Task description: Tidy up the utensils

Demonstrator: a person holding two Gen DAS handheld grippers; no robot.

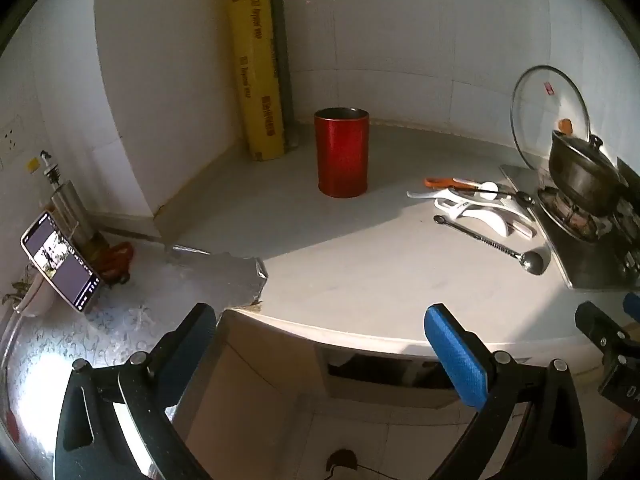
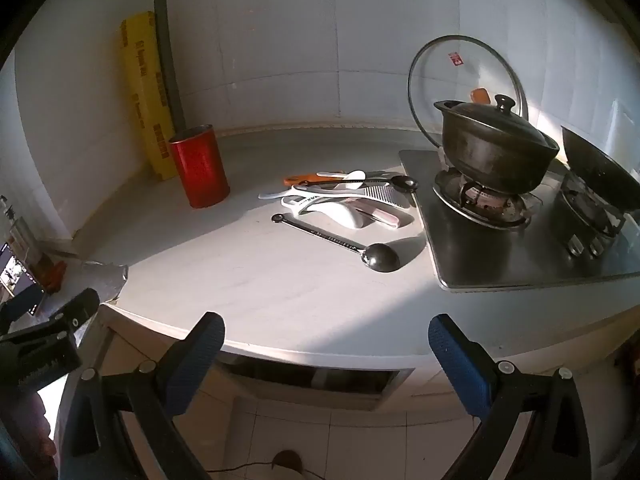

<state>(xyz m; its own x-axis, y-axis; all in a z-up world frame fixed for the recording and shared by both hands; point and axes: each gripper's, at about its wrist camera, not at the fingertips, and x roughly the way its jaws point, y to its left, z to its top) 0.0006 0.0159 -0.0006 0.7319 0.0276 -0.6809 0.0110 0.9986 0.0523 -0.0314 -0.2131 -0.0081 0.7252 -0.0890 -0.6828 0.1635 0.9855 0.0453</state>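
We've got both grippers spread wide w/ nothing between the pads — left gripper [image 1: 320,344] and right gripper [image 2: 326,354] hang off the counter edge, prob. staged for a first pick. Utensil pile [image 2: 344,200] lies at 12 o'clock from the right one, beside the stove [image 2: 520,248]; red holder [image 2: 199,170] at 10 — likely the destination.

A dark lidded pot [image 2: 494,152] sits on the left burner of a steel gas hob [image 2: 520,264], with a glass lid [image 2: 424,76] propped upright against the tiled wall behind it. A tall yellow box [image 1: 256,68] (cling wrap, by its look) leans in the corner. A lit phone [image 1: 60,264] stands tilted at far left.
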